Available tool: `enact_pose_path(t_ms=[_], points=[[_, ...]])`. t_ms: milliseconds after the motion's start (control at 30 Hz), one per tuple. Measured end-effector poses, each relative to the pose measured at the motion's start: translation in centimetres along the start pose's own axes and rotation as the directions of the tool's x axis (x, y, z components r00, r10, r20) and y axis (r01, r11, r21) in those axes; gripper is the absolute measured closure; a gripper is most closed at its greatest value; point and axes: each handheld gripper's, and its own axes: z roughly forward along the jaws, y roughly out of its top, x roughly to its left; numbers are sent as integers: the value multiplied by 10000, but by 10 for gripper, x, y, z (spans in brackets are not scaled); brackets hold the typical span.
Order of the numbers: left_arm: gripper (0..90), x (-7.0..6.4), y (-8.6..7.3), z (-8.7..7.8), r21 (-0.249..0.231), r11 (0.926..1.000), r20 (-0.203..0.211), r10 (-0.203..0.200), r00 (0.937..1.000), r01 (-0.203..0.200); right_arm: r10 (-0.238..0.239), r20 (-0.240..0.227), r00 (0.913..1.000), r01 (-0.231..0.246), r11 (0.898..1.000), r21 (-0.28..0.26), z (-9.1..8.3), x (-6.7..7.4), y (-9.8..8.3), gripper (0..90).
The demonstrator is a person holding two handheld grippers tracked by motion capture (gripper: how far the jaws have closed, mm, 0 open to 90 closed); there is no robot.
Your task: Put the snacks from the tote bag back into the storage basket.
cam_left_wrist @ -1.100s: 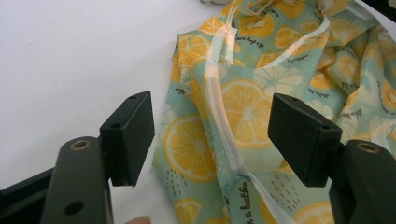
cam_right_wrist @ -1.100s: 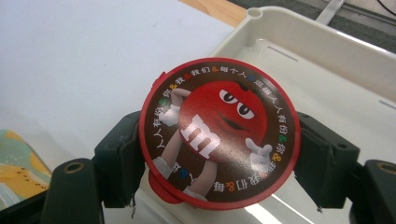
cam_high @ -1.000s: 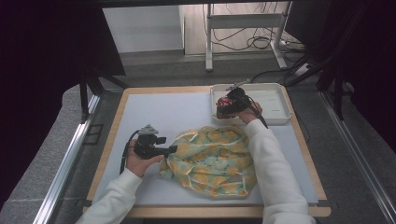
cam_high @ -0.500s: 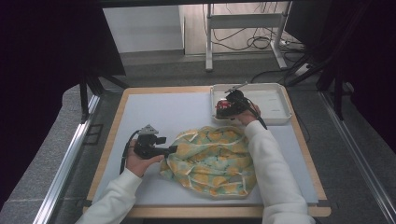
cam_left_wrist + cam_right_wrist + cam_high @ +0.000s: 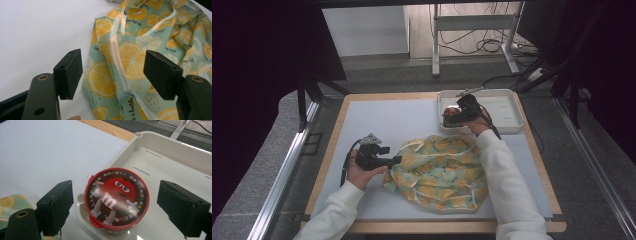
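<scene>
right gripper view, tongs [image 5: 113,205] just opened, tub [image 5: 116,197] freed

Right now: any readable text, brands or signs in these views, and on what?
"m": white letter on the red cartoon character on the round tub's lid, standing in the white tray.
Ring of small characters round the lid's rim: too small to read.
"a bathe" (partly cut off): cursive print on the lemon-print cloth; its other script lines are blurred.

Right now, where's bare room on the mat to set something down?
Free: the white mat left of the tray, behind the lemon-print bag, and the strip right of the bag. Inside the tray, right of the red-lidded tub. Crowded: the tub's corner under the right gripper, and the bag's left edge at the left gripper.
</scene>
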Motion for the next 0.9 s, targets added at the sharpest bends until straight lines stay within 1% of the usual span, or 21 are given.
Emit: enact_pose_path(t_ms=[133, 200, 300, 333, 367, 433, 467, 500, 567, 633, 700, 733, 767, 833, 867, 900], points=[[316, 0, 0, 0, -11, 10000, -5, -3, 10000, 3, -51, -199, 9998, 48, 9998, -177, -9, 3, -1, 141], [316, 0, 0, 0, -9, 10000, -12, -1, 10000, 1, -72, -220, 9997, 67, 9997, -247, -10, 4, -1, 149], [315, 0, 0, 0, -1, 10000, -10, 2, 10000, -2, -136, -382, 9992, 119, 9989, -455, -18, 7, -3, 159], [315, 0, 0, 0, 5, 10000, -10, 6, 10000, -6, -205, -422, 9989, 182, 9983, -545, -23, 9, -5, 161], [315, 0, 0, 0, 7, 10000, -8, 7, 10000, -7, -205, -422, 9989, 182, 9983, -545, -23, 9, -5, 161], [315, 0, 0, 0, 5, 10000, -13, 5, 10000, -5, -225, -466, 9987, 197, 9980, -597, -28, 10, -8, 163], [315, 0, 0, 0, 0, 10000, -16, 6, 10000, -6, -283, -458, 9986, 252, 9974, -682, -34, 12, -10, 172], [314, 0, 0, 0, 0, 10000, -16, 6, 10000, -6, -283, -458, 9986, 252, 9974, -682, -34, 12, -10, 172], [315, 0, 0, 0, 3, 10000, -36, 12, 10000, -12, -240, -541, 9982, 197, 9967, -788, -40, 14, -14, 174], [314, 0, 0, 0, 6, 10000, -44, 7, 10000, -7, -324, -581, 9978, 274, 9960, -853, -48, 16, -20, 175], [314, 0, 0, 0, 13, 10000, -51, 5, 10000, -5, -328, -598, 9977, 274, 9958, -879, -51, 17, -22, 177], [314, 1, 0, -1, -1, 10000, -62, -18, 10000, 18, -381, -638, 9972, 320, 9951, -934, -56, 18, -27, 178], [315, 1, 0, -1, -1, 10000, -62, -18, 10000, 18, -381, -638, 9972, 320, 9951, -934, -56, 18, -27, 178], [314, 1, 0, -1, -26, 10000, -66, -52, 10000, 52, -373, -698, 9969, 307, 9951, -945, -61, 19, -33, 187], [315, 1, 0, -1, -39, 10000, -65, -71, 10000, 71, -408, -796, 9960, 333, 9950, -937, -66, 21, -39, 197], [315, 1, 0, -1, -52, 10000, -82, -74, 9999, 73, -408, -796, 9960, 333, 9950, -937, -66, 21, -39, 197]])
